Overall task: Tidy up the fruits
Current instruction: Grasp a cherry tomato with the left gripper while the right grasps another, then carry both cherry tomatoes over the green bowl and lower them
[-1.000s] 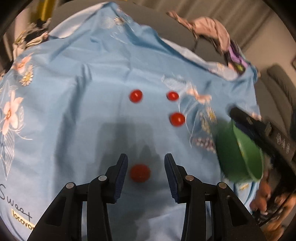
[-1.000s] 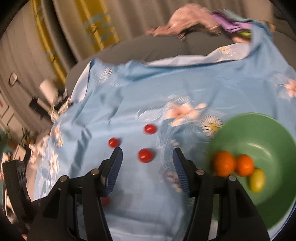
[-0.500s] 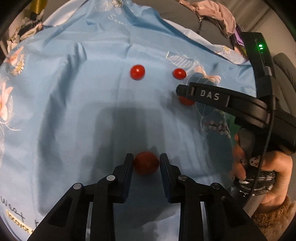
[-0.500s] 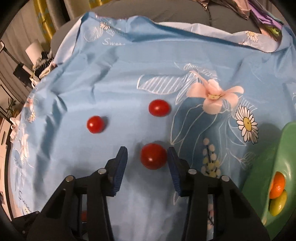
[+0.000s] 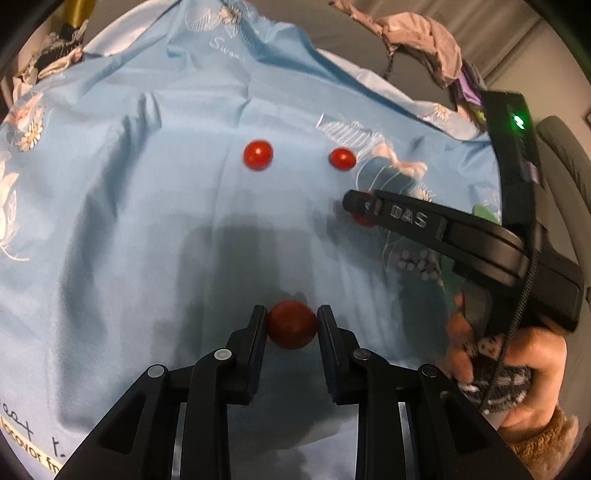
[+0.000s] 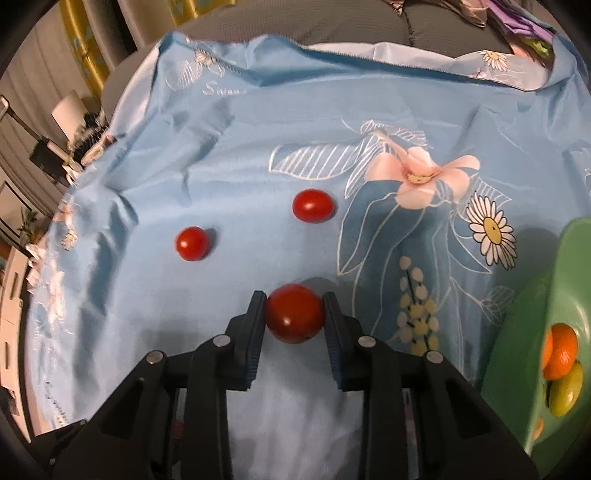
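Note:
My left gripper is shut on a red cherry tomato that rests on the blue flowered cloth. My right gripper is shut on another red cherry tomato on the same cloth. Two more tomatoes lie loose ahead, one on the left and one farther back; they also show in the left wrist view. The right gripper's black body crosses the left wrist view and partly hides its tomato.
A green bowl at the right edge holds two orange fruits and a yellow-green one. A grey sofa back with crumpled clothes lies beyond the cloth. A hand holds the right gripper.
Both grippers have closed onto their tomatoes; half a second ago the jaws stood wider around them. The right gripper came in over the cloth from the bowl's side.

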{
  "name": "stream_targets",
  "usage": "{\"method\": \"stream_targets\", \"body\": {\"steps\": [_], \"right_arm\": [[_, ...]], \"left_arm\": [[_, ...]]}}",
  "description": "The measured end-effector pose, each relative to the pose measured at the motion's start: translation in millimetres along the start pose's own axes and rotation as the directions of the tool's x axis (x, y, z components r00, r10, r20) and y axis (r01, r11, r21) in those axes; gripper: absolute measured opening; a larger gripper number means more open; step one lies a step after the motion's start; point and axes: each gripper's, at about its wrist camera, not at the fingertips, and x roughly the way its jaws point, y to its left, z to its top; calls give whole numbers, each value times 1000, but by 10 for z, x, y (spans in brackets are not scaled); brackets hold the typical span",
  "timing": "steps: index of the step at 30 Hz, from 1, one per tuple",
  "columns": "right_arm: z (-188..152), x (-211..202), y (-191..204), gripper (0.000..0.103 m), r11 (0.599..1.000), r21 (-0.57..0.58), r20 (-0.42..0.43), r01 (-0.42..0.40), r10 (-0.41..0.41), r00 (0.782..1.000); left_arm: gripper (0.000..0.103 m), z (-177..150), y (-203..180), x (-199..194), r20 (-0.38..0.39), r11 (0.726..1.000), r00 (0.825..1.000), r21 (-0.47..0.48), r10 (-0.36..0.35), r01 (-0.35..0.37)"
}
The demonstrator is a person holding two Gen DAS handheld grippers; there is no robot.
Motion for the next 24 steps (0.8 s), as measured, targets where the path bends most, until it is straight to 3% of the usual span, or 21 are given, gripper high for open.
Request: {"method": "stream_targets", "body": {"steps": [11,18,24], "right_arm": [[-150,-555,-100,31,995,62,131,-81,72,989],[-160,-903,-190,31,988,68,226,-136,117,967],[-176,-1155,-338,31,981,82,301,-176,144,943]], "left_arm": [[27,98,-100,-232,163,998,985,22,49,-53],[27,267,-341,-412,263,994,963,65,65,-85],[27,407,-634,-571,322,989,946,124,34,-78]]}}
